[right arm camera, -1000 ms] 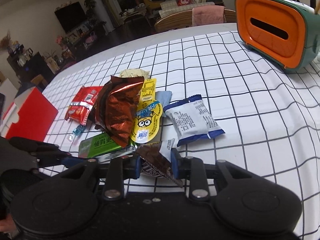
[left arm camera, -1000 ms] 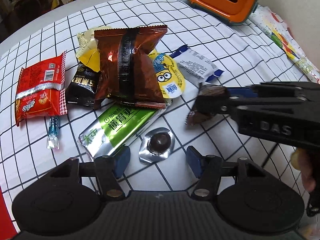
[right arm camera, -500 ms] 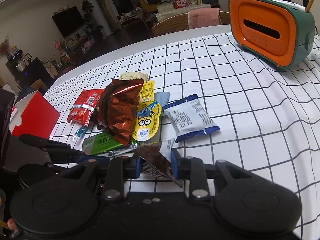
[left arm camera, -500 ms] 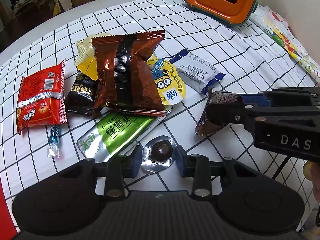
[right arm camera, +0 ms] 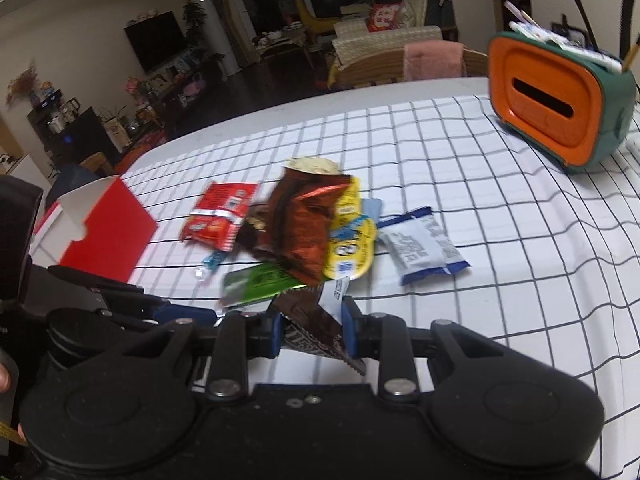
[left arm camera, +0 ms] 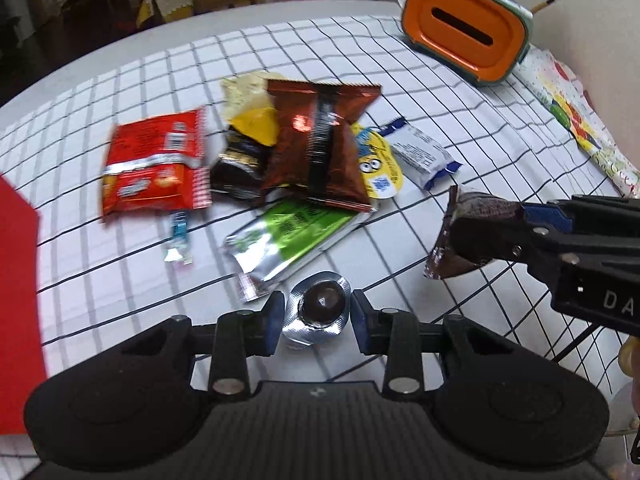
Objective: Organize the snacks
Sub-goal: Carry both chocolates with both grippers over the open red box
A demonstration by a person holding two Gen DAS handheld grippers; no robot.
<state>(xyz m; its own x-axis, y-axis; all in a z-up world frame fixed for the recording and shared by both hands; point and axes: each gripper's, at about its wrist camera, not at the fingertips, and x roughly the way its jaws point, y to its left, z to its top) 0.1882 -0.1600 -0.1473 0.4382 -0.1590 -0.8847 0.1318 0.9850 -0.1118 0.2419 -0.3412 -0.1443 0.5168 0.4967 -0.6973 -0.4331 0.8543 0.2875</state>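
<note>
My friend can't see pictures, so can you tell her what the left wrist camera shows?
The left gripper holds a foil-wrapped chocolate above a checked tablecloth. Beyond it lies a pile of snack packets, a shiny brown bag on top. At right, the right gripper holds a dark brown wrapper.

The right claw (right arm camera: 311,330) is clamped on a dark brown wrapper (right arm camera: 316,326), held just above the checked tabletop (right arm camera: 500,248). Beyond it lies a heap of snacks: a copper-brown bag (right arm camera: 306,224) on top, a yellow pouch (right arm camera: 352,248) and a blue-and-white packet (right arm camera: 420,246) to its right, a green sachet (right arm camera: 258,282) and a red packet (right arm camera: 219,216) to its left. An open red box (right arm camera: 108,228) stands at the left, an orange-fronted holder (right arm camera: 548,108) at the far right. The left claw (right arm camera: 184,314) shows at the lower left.
</note>
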